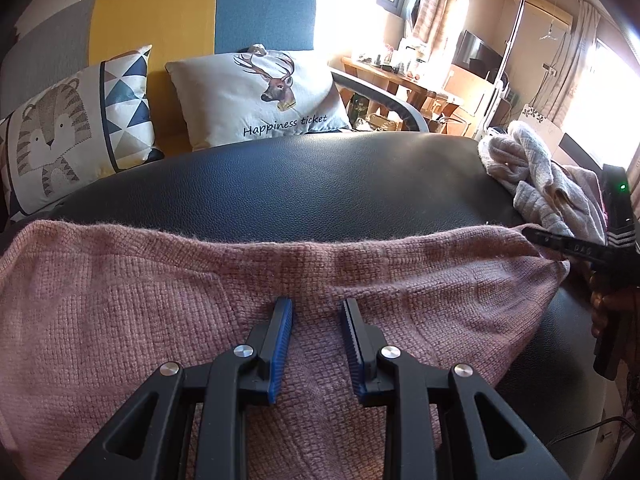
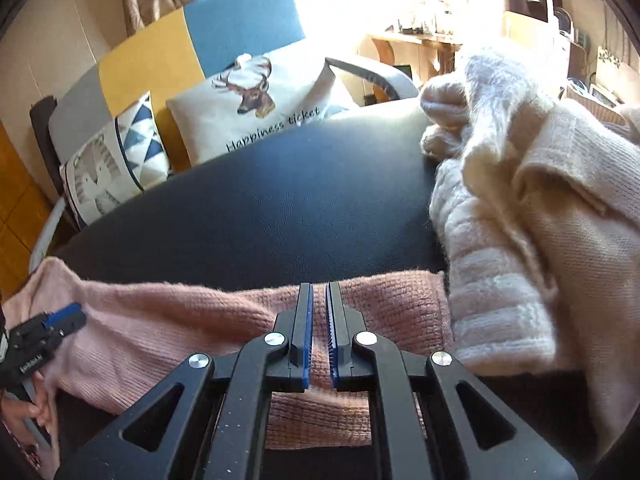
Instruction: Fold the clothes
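A pink knit sweater (image 1: pixel 160 320) lies spread across the near part of a black leather surface (image 1: pixel 300 184). My left gripper (image 1: pixel 316 308) is open, with its blue-padded fingers resting on the sweater's middle and nothing between them. In the left wrist view my right gripper (image 1: pixel 560 246) comes in from the right and pinches the sweater's bunched right edge. From the right wrist view, the right gripper (image 2: pixel 319 294) is nearly closed, with a fold of the pink sweater (image 2: pixel 380 300) between its pads. The left gripper (image 2: pixel 60 320) shows at the far left of that view.
A pile of cream and white knitted clothes (image 2: pixel 520 220) sits at the right end of the black surface (image 2: pixel 300 208); the same pile (image 1: pixel 536 176) appears at the right edge in the left view. Behind stands a sofa with a deer cushion (image 1: pixel 256 96) and a tiger cushion (image 1: pixel 76 128).
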